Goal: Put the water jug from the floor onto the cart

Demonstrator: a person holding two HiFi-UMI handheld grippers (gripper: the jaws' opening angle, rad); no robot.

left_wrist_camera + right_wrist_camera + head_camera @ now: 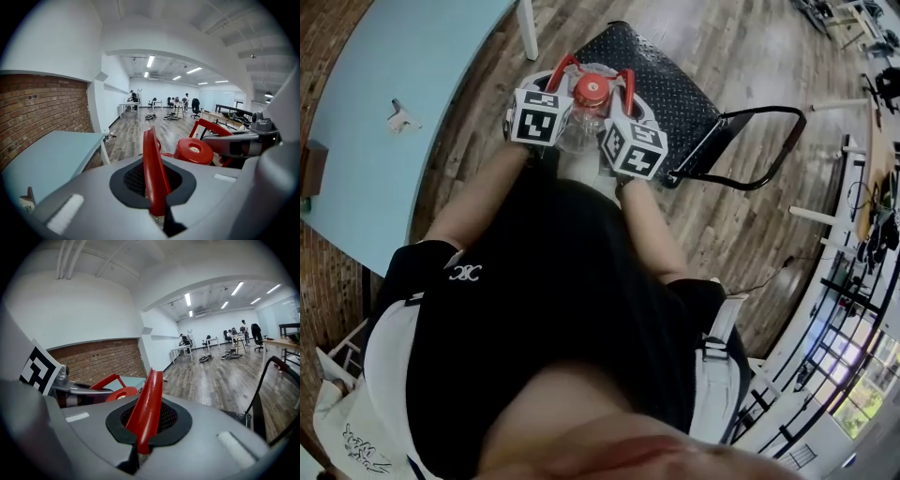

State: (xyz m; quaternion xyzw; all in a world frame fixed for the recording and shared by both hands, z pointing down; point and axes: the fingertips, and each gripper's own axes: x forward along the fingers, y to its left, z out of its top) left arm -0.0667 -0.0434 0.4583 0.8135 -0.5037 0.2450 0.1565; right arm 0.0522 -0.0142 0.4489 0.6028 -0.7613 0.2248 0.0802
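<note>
The water jug (pixel 576 133) is clear with a red cap (pixel 591 91). It sits squeezed between my two grippers, in front of my body. My left gripper (pixel 565 64) presses its left side and my right gripper (pixel 625 77) its right side. Each has its red jaws shut together with nothing between them. In the left gripper view the cap (pixel 193 151) lies just right of the shut jaws of that gripper (pixel 152 140). In the right gripper view the cap (pixel 121 393) shows left of that gripper (pixel 151 380). The black cart (pixel 680 89) lies on the floor just beyond the jug.
The cart's black handle (pixel 759 141) lies out to the right over the wood floor and shows as the handle (pixel 267 376) in the right gripper view. A light blue table (pixel 403 75) with a white leg (pixel 528 28) stands at the left by a brick wall (pixel 42 103).
</note>
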